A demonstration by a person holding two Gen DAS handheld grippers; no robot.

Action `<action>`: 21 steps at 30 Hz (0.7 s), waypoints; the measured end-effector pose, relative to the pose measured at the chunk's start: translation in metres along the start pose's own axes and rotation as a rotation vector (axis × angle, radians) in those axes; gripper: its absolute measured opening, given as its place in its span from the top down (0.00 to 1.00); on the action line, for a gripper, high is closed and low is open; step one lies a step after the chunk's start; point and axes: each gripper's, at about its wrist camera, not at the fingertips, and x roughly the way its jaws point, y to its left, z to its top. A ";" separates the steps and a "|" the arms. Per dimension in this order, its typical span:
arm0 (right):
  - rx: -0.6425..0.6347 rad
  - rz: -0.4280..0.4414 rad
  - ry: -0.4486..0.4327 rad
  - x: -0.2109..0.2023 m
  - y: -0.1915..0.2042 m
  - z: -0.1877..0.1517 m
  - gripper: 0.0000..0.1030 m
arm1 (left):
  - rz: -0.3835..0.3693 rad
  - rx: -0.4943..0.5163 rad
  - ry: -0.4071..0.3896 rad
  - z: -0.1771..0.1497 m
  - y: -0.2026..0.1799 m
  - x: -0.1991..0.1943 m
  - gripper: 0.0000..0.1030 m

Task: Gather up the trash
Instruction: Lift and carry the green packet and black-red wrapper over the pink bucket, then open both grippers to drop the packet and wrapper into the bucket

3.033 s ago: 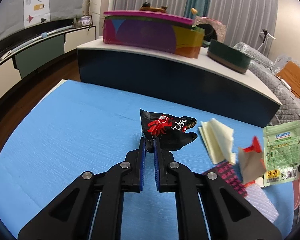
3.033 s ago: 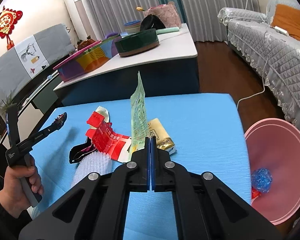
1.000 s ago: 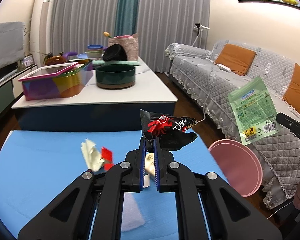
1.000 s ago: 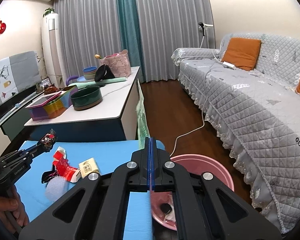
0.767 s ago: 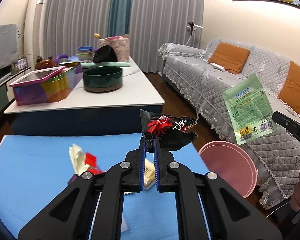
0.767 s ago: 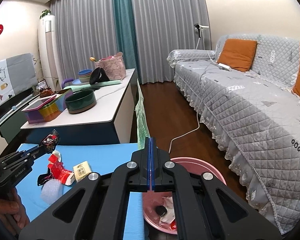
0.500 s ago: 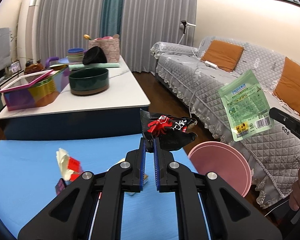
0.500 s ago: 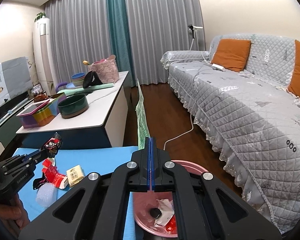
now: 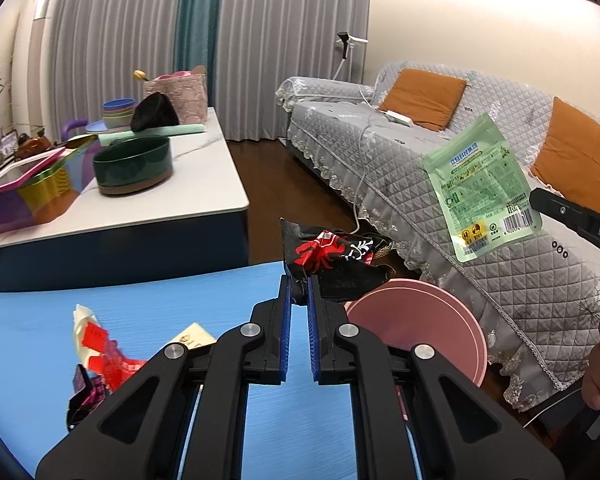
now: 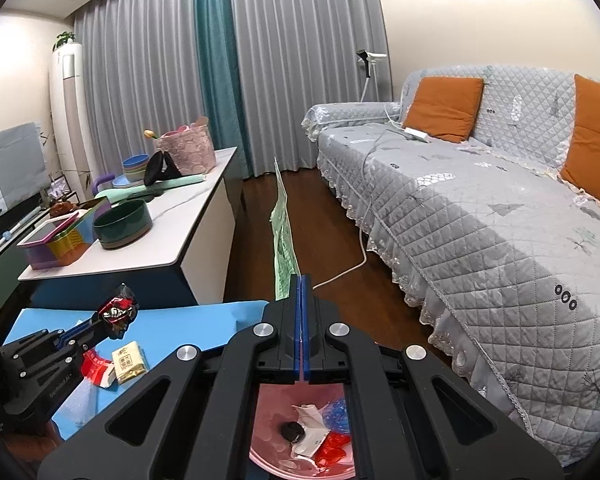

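1. Now the left hand-held gripper (image 9: 297, 294) pinches a crumpled black wrapper (image 9: 334, 262) with red print, held over the near edge of the blue counter (image 9: 40, 320).
2. Beside it, the right hand-held gripper (image 10: 301, 280) is clamped on a green pouch (image 10: 283, 240), edge-on above the pink bin (image 10: 268, 408).
3. Inside the bin lie white paper, something red and a dark lump, possibly a stone.
4. More scraps lie on the counter, among them red wrappers (image 9: 106, 356).

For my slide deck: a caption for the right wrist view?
Right gripper holds green packet above pink bin of trash.
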 end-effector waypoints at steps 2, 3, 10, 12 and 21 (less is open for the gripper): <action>0.001 -0.014 0.000 0.001 -0.004 0.000 1.00 | -0.005 0.005 0.004 0.000 -0.004 0.003 0.93; 0.012 -0.020 0.002 0.003 -0.009 0.001 1.00 | -0.007 0.008 0.006 0.001 -0.006 0.005 0.92; 0.066 -0.037 0.031 0.012 -0.033 -0.001 1.00 | -0.024 0.022 0.018 0.000 -0.019 0.015 0.92; 0.064 -0.040 0.041 0.015 -0.035 -0.003 1.00 | -0.032 0.025 0.024 -0.001 -0.023 0.019 0.93; 0.063 -0.049 0.088 0.026 -0.044 -0.011 1.00 | -0.077 0.058 0.052 -0.008 -0.054 0.040 0.93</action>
